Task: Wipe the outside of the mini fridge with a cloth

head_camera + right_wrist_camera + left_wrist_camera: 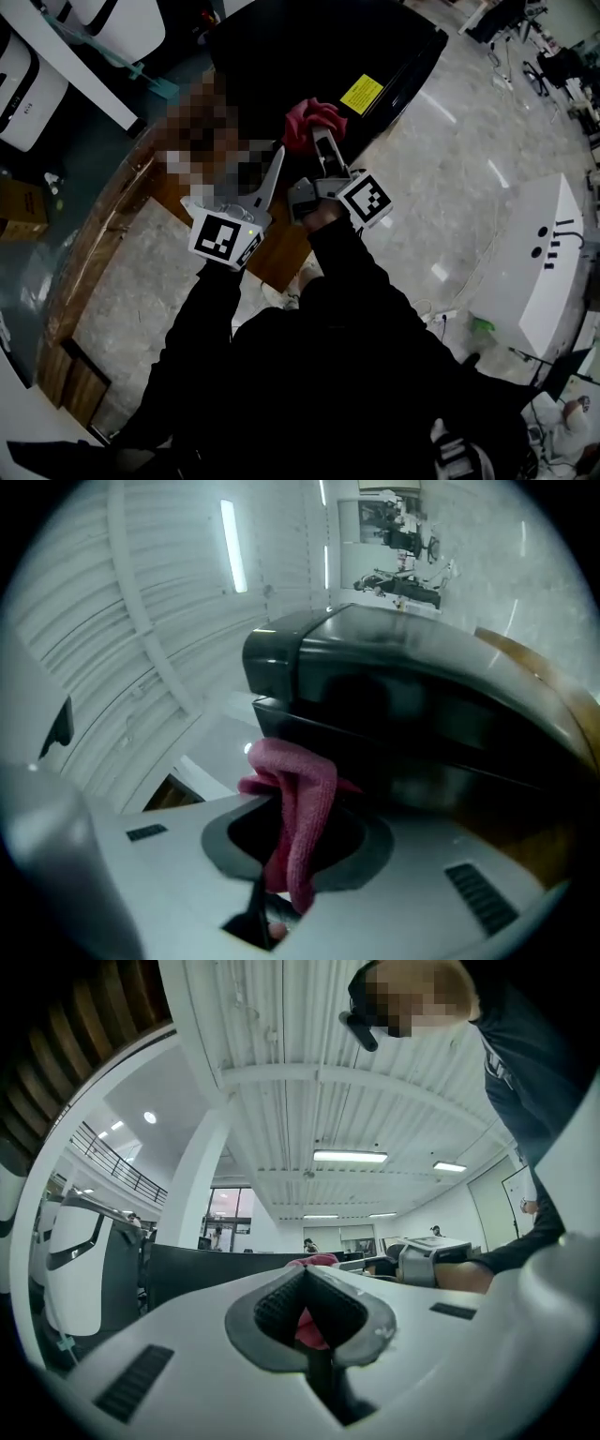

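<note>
Black mini fridge (309,56), pink cloth (314,122)
The glossy fridge with a yellow sticker sits at 12 o'clock; the crumpled cloth is bunched at its 6 o'clock edge.

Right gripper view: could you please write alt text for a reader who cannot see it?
The right gripper is shut on a pink cloth that droops between its jaws, close before a black mini fridge. At right, wood shows under the fridge; white ceiling at left.

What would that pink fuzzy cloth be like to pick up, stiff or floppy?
Probably floppy: the pink fuzzy cloth folds and droops between the jaws of the right gripper. Likely light, since a narrow pinch holds it. Its nappy weave should grip rather than slide on the glossy black mini fridge.
</note>
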Demonstrator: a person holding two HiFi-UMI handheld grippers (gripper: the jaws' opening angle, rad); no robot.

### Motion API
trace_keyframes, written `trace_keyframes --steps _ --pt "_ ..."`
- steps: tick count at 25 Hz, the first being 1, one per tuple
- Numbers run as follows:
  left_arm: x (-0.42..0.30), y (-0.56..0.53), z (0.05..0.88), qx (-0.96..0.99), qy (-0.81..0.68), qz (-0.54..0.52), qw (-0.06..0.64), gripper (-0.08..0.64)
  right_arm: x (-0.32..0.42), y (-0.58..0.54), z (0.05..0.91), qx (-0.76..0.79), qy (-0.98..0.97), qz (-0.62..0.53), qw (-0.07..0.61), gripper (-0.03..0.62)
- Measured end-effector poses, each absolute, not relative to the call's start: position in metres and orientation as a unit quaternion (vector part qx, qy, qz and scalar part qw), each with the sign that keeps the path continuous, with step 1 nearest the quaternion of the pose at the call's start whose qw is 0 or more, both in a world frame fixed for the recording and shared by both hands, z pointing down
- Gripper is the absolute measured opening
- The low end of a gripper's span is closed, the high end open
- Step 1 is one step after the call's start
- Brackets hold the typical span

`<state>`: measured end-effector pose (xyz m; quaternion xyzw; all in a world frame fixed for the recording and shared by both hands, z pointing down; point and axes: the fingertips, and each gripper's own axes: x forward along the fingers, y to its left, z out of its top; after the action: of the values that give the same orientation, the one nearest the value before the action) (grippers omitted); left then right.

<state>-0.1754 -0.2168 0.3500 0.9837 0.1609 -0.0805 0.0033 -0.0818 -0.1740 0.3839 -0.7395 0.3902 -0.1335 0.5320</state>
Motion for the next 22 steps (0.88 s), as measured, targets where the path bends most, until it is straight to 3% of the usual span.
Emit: trace_keyframes --steps 3,8,22 --pt "-0.166 -0.215 0.358 0.984 0.164 -0.076 0.004 0.002 -0.077 -0.176 0.390 -0.716 0.387 -0.132 0.566 0.083" --pt "-0.160 -0.220 0.391 0.986 0.158 -0.047 -0.005 0.002 -0.076 -0.182 0.417 -0.711 0.395 -0.132 0.567 0.083" --pt "-0.124 -0.215 0.508 0.983 0.179 0.037 -0.007 0.002 -0.065 -0.191 0.603 -0.679 0.328 -0.261 0.602 0.084"
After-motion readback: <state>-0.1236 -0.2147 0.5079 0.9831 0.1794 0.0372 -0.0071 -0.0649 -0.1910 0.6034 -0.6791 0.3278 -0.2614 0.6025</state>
